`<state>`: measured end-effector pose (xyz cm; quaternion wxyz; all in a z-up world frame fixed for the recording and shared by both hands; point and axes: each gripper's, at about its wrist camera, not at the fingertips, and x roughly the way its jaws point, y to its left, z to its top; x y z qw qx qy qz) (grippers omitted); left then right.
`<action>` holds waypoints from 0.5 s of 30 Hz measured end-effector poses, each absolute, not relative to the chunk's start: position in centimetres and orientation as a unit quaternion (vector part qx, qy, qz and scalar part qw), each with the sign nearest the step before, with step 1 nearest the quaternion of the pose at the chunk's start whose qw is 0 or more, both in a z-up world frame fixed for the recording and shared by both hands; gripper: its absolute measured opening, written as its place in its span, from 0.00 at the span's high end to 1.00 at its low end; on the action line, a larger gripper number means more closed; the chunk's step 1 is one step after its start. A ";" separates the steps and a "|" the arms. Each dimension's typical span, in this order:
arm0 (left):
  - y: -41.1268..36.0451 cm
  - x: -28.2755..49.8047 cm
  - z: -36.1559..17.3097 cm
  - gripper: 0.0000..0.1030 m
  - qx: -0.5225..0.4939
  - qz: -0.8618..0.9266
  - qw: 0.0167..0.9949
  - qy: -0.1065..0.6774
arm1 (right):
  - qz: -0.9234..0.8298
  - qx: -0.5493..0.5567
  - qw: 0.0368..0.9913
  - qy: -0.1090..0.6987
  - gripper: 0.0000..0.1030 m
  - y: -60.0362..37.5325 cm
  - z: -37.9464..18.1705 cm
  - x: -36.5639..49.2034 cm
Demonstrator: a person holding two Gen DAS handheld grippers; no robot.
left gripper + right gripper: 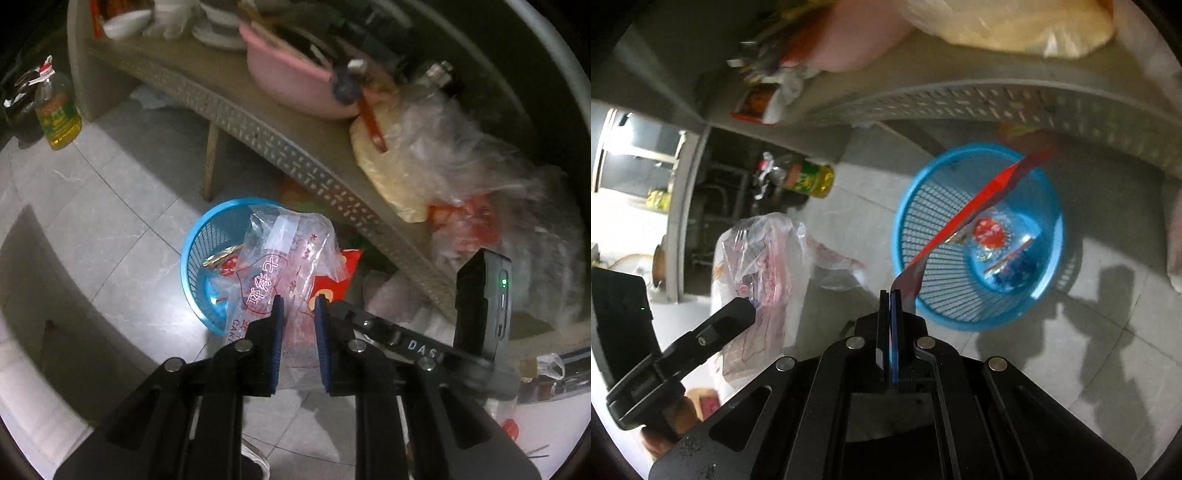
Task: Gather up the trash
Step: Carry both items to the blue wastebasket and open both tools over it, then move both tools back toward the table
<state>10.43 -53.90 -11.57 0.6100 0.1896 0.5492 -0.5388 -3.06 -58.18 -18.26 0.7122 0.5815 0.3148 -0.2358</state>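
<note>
My left gripper (299,310) is shut on a clear plastic bag with red print (284,251), which hangs just above a blue mesh basket (195,254) on the tiled floor. In the right wrist view the same bag (764,258) hangs crumpled from the left gripper (750,304) at the left. My right gripper (892,295) is shut on a flat red wrapper (979,206) that juts out over the blue basket (1049,221). Several wrappers (990,230) lie at the basket's bottom. The red wrapper (332,273) also shows beside the clear bag.
A beige woven table (258,129) stands behind the basket, bearing a pink basin (288,74) and stuffed plastic bags (424,155). More bags lie under it. A yellow oil bottle (59,118) stands on the floor at the left, bottle (809,181) beside dark shelving.
</note>
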 end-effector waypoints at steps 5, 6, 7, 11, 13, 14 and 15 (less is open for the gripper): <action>-56.0 11.0 -13.8 0.52 0.207 -0.512 0.619 0.559 | -0.252 0.579 0.698 0.338 0.63 -58.9 -20.9 -2.4; -55.9 11.1 -13.9 0.52 0.202 -0.508 0.622 0.561 | -0.258 0.589 0.686 0.340 0.63 -58.9 -21.7 -2.7; -55.9 11.1 -13.9 0.52 0.197 -0.511 0.619 0.563 | -0.264 0.594 0.680 0.339 0.63 -58.9 -22.0 -3.2; -54.9 10.6 -13.0 0.49 0.191 -0.526 0.610 0.561 | -0.280 0.598 0.672 0.335 0.61 -58.1 -21.9 -5.3; -54.5 10.6 -12.4 0.49 0.191 -0.528 0.614 0.554 | -0.285 0.597 0.671 0.335 0.61 -57.5 -21.6 -6.4; -54.1 10.5 -12.0 0.48 0.189 -0.530 0.616 0.551 | -0.289 0.596 0.670 0.336 0.61 -57.2 -21.3 -7.1; -53.6 10.4 -11.5 0.48 0.186 -0.532 0.618 0.548 | -0.292 0.596 0.670 0.335 0.61 -56.8 -21.2 -7.6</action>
